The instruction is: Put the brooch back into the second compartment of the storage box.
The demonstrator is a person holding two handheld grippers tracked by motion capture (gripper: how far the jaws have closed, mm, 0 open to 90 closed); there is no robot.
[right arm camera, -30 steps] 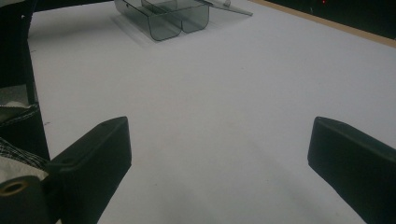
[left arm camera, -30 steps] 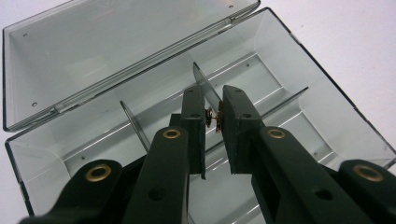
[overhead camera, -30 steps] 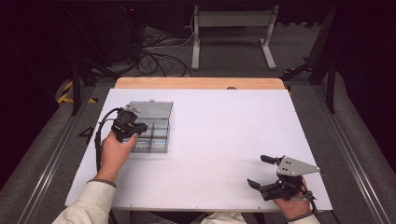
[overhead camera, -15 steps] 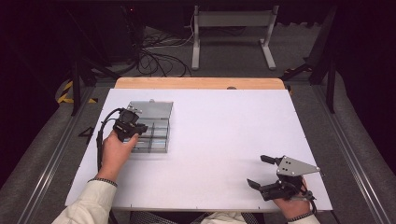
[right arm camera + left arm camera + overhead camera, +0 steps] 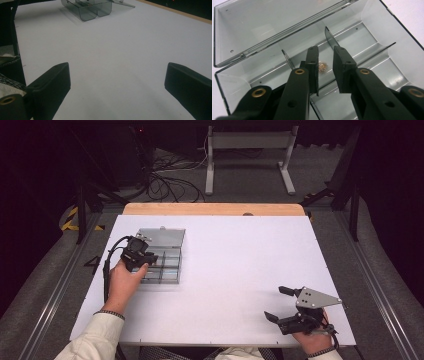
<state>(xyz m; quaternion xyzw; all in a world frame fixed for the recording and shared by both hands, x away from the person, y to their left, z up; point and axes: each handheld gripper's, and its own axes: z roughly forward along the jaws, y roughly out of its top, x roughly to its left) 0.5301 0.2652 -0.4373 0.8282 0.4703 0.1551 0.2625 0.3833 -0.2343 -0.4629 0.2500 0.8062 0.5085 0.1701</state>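
Up close, we see a clear plastic compartment box (image 5: 372, 37) lying open on the white table (image 5: 240, 270), its hinged lid (image 5: 269, 22) folded back flat beyond the tray. Thin smoky dividers (image 5: 331, 40) split the tray into long lanes and smaller cells, and the walls are glossy and see-through, with a dark edge along the rim. In the cell right below our left gripper (image 5: 325, 68) lies a small heap of tiny brass-coloured parts (image 5: 322, 66); they are too small for us to tell what they are. The other cells that we can see look bare. Our left gripper hangs over that cell with its jaws a narrow gap apart, one on either side of the heap, closed on nothing. From the high view, the box (image 5: 161, 255) sits on the left part of the table, toward the far edge, and our left hand (image 5: 125, 281) holds the left gripper (image 5: 142, 257) over the box's near-left portion. Our right gripper (image 5: 281, 304) rests low near the table's front right corner, well apart from the box, with its jaws spread wide and nothing between them. In the right gripper view the box (image 5: 92, 8) shows far off across bare white tabletop, its rounded transparent end walls toward us.
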